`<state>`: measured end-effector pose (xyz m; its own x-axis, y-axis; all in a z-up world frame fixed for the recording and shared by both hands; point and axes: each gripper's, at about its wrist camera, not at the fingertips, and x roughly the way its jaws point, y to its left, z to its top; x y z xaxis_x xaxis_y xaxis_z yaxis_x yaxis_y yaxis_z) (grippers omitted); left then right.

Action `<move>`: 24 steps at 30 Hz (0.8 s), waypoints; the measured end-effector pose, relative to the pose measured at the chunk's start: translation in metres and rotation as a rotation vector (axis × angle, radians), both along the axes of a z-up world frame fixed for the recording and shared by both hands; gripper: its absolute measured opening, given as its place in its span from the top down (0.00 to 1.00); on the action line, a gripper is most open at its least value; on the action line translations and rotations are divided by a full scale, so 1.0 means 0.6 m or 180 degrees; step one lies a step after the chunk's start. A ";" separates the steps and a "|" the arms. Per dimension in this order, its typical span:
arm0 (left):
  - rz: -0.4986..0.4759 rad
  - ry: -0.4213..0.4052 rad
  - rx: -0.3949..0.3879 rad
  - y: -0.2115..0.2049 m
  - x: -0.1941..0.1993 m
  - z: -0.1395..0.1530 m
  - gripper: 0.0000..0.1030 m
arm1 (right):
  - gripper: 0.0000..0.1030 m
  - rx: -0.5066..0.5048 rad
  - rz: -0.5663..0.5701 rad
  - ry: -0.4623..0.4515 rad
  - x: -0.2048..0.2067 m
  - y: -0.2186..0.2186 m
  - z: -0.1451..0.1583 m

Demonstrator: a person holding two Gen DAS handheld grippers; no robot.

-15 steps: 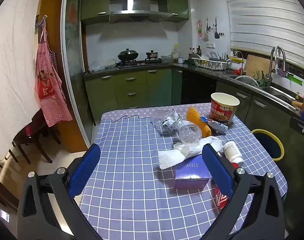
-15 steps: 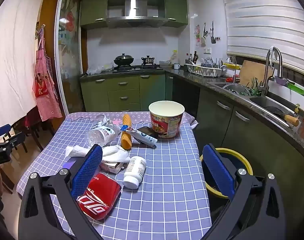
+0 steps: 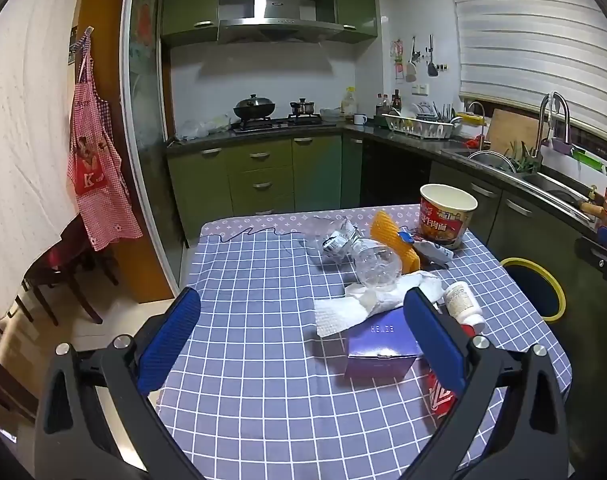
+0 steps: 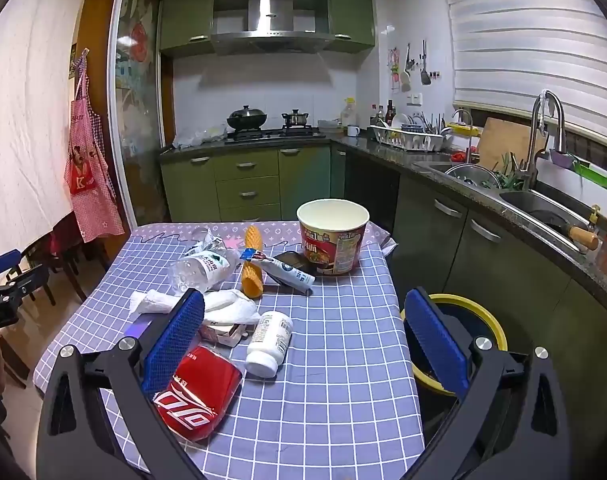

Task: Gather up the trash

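Room: kitchen with green cabinets, a steel sink at the right and a hob at the back.
Table (image 4: 343,360): square, under a blue checked cloth, litter clustered on its middle and right side.
Bin (image 4: 491,320): round, yellow-rimmed, on the floor just beside the table's right edge; contents cannot be told.
Progress: judged not yet begun; every piece of trash seen lies on the cloth.
Noodle cup (image 4: 333,236): paper tub, upright, at the far right.
Purple box (image 3: 381,350): card, flat-sided, partly under a crumpled tissue (image 3: 355,308).
Water bottle (image 4: 201,270): clear plastic, crushed, on its side.
Red can (image 4: 199,396): metal, flattened, near edge.
Pill bottle (image 4: 269,342): white plastic, lying down.
Left gripper (image 3: 301,318): fingers spread wide, nothing held.
Right gripper (image 4: 303,320): fingers spread wide, nothing held, above the can and pill bottle.
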<state>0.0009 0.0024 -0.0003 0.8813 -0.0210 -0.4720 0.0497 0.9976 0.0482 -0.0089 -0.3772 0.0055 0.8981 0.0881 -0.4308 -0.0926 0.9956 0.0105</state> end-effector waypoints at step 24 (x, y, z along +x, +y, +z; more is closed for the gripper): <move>0.0028 0.0011 -0.0072 0.003 0.003 -0.013 0.06 | 0.04 0.0004 0.0041 0.0032 0.005 0.009 -0.009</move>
